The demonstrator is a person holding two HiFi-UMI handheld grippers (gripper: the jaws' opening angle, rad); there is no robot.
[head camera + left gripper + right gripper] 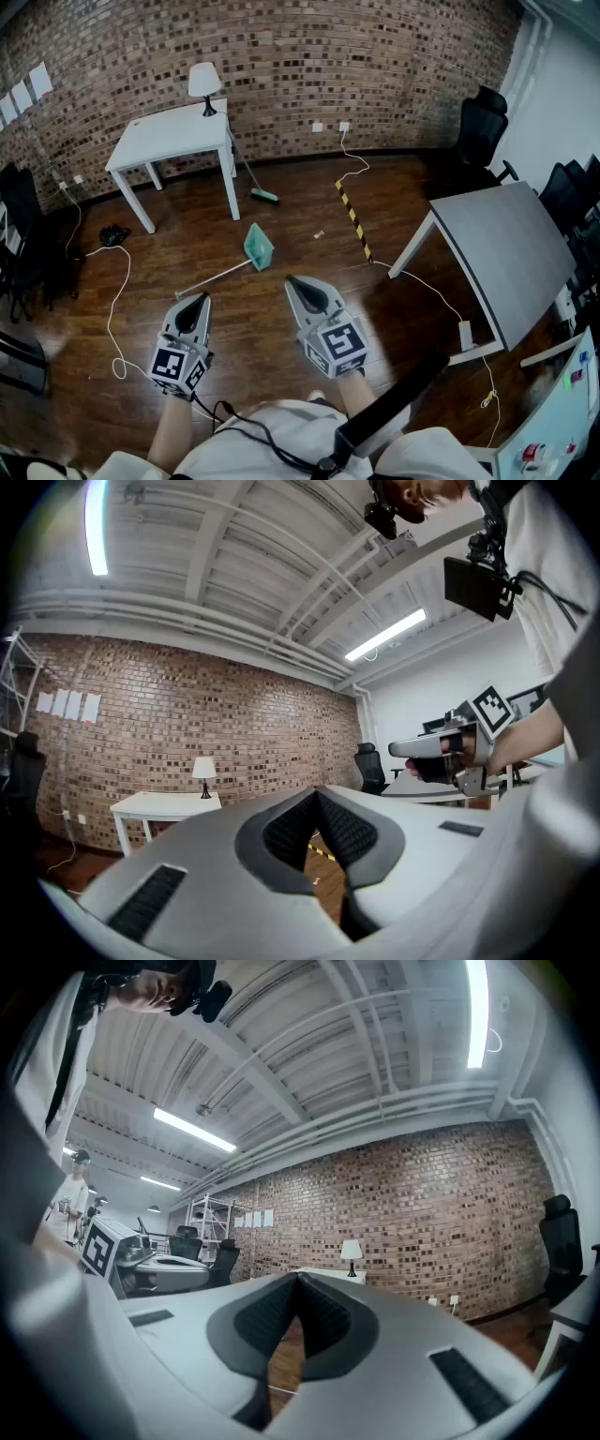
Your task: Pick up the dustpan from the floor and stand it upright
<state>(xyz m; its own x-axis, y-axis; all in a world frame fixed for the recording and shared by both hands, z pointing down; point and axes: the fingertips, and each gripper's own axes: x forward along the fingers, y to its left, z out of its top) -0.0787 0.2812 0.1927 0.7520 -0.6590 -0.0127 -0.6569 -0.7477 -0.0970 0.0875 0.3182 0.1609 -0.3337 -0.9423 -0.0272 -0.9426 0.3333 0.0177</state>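
Left gripper (196, 300) and right gripper (294, 283) are held level close to the body. Each has its jaws closed tip to tip, with nothing between them. Step in hand is judged to be the approach; no grasp yet. Dustpan (259, 246) lies on the floor (281, 211) just ahead, its handle (211, 278) running back toward the left gripper. The next move likely calls for opening one gripper and lowering it onto the handle. Bare floor surrounds the pan. A cable (114, 309) lies left, the grey table (511, 253) sits well apart on the right, and the white table (173, 136) and broom (251, 183) stand beyond.
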